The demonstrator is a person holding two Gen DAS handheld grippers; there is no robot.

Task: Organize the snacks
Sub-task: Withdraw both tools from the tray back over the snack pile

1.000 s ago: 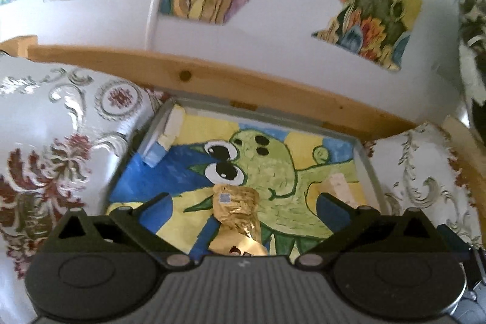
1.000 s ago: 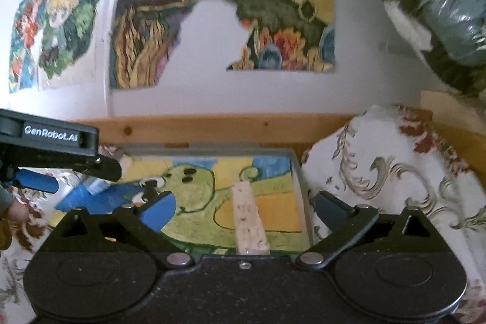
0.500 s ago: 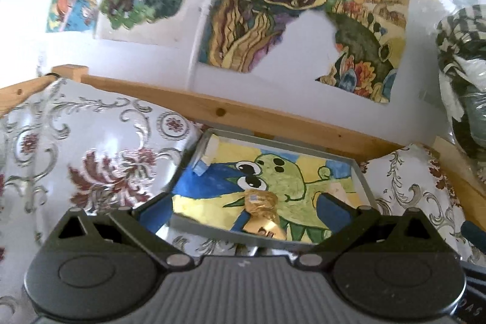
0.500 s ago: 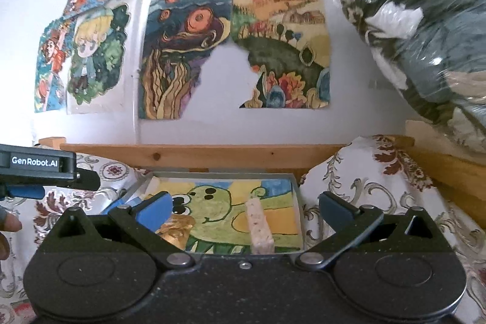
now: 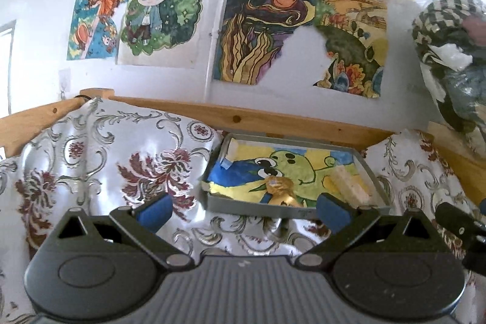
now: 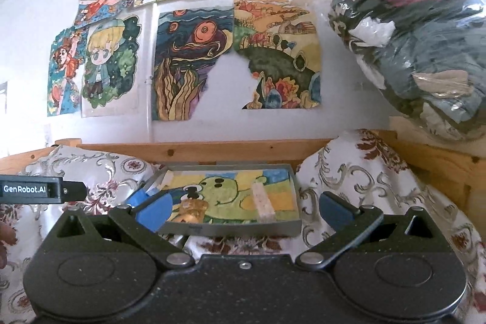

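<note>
Both claws stood released and empty: the left gripper (image 5: 243, 210) and the right gripper (image 6: 243, 210) hung before the grey tray (image 6: 231, 228). Inside it lay the gold-wrapped snack (image 6: 191, 210) and the pale snack bar (image 6: 263, 201), apart from each other. The tray sat on soft flowered cloth (image 5: 100, 160), so I judged a push could tip it. The tray's near floor was hidden behind its wall, and the wrapper print was unreadable.

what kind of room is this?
Probably a home bedroom, maybe a child's. Hand-coloured drawings are taped on the wall, floral fabric covers a surface with a wooden rail behind it, and a clear bag of clothes sits at right.
</note>
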